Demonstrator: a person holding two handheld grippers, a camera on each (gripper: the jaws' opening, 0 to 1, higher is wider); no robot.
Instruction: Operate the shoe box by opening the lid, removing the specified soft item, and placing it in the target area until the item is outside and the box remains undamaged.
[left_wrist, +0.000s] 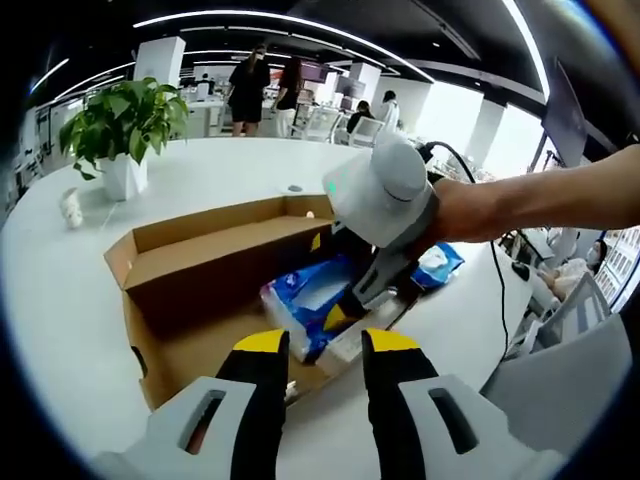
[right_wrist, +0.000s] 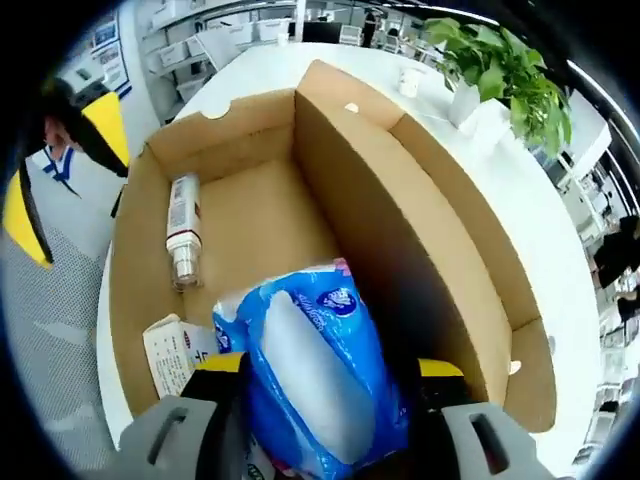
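- The right gripper (right_wrist: 325, 385) is clenched on the blue tissue pack (right_wrist: 315, 385), its yellow-tipped fingers (right_wrist: 222, 362) pressing the soft pack from both sides, inside the open shoe box (right_wrist: 240, 220).
- In the left gripper view the same right gripper (left_wrist: 385, 195) reaches down into the shoe box (left_wrist: 200, 270), with the person's bare forearm (left_wrist: 540, 200) behind it; the tissue pack (left_wrist: 310, 300) lies just ahead of the left fingers.
- The left gripper (left_wrist: 325, 345) hovers at the near edge of the box with its fingers released, apart and holding nothing.
- Beyond the right fingertips, a small white bottle (right_wrist: 182, 240) lies on the cardboard floor, and a white printed carton (right_wrist: 175, 355) sits just beside the left-hand finger.
- The box rests on a wide, round white table (left_wrist: 60, 330).
- Far past the left fingers, a potted green plant (left_wrist: 125, 130) stands on the table, with a small white object (left_wrist: 70, 208) near it.
- The room is an open office with strip ceiling lights (left_wrist: 250, 18), white pillars and people (left_wrist: 248, 90) standing in the background.
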